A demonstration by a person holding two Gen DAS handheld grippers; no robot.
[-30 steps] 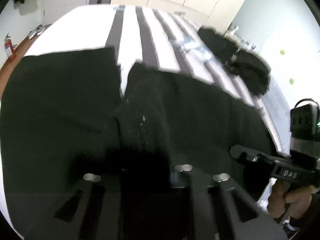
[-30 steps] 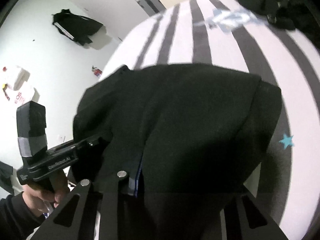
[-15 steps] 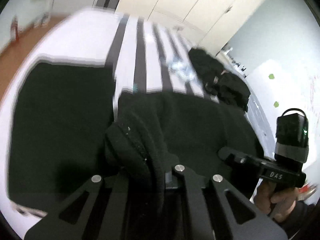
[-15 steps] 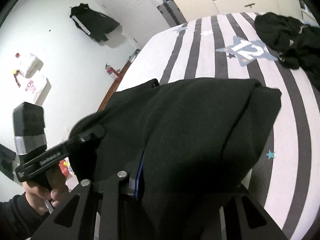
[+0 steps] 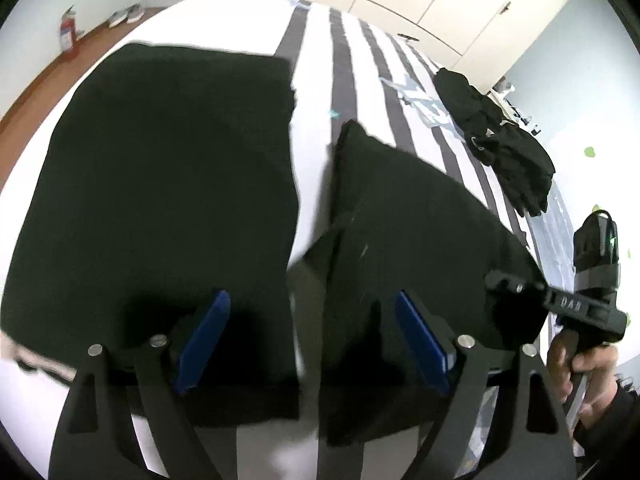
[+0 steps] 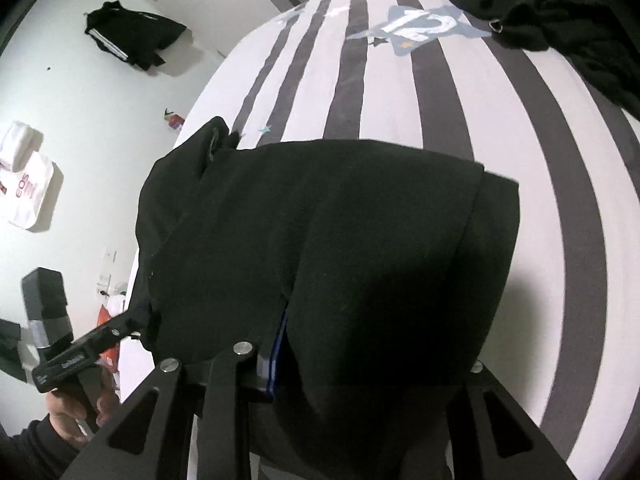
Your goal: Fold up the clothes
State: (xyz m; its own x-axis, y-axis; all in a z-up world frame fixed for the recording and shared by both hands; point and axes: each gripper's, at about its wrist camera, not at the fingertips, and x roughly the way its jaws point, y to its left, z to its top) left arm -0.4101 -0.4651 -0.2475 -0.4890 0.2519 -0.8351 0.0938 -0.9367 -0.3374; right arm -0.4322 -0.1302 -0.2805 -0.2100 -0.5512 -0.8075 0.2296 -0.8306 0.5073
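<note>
1. Mid-fold, by the look of it: garment [image 6: 340, 240] pinched at its near edge by right gripper [image 6: 280, 344], draped ahead over the striped bed [image 6: 520, 92].
2. Left gripper [image 5: 312, 336] spread wide, fingers [image 5: 202, 336] gripping nothing; cloth [image 5: 408, 220] just ahead and right of them, a second black piece [image 5: 168, 160] flat ahead-left.
3. Next, likely: laying the held edge down, smoothing.
4. Black pile [image 5: 500, 144] far ahead-right, untouched.
</note>
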